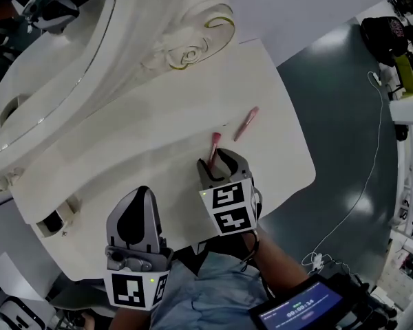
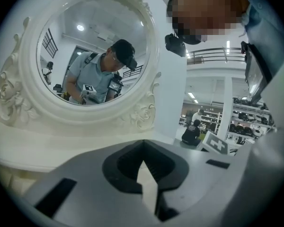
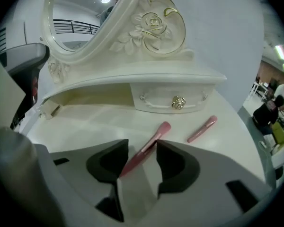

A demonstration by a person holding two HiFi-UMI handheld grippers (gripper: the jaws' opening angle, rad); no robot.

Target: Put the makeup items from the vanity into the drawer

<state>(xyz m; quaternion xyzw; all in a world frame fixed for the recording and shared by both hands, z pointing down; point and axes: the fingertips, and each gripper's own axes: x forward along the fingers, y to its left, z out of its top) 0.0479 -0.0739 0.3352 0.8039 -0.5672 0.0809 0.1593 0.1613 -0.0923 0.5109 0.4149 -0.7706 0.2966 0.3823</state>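
Note:
Two pink makeup sticks lie on the white vanity top (image 1: 275,115). The nearer stick (image 1: 213,145) (image 3: 162,129) lies slantwise between the jaws of my right gripper (image 1: 220,158) (image 3: 142,148), which stand apart around it at the tabletop; I see no clear press of the pads on it. The other stick (image 1: 246,123) (image 3: 202,128) rests free, further right. A shut drawer with a jewelled knob (image 3: 177,101) sits under the mirror shelf. My left gripper (image 1: 141,196) (image 2: 143,161) hovers at the vanity's near edge, shut and empty.
The ornate oval mirror (image 2: 90,56) rises behind the drawers. Left of the shut drawer is an open recess (image 3: 85,96). The vanity's rounded right edge (image 1: 306,174) drops to grey floor with a white cable (image 1: 361,194). A tablet (image 1: 299,311) sits at my lower right.

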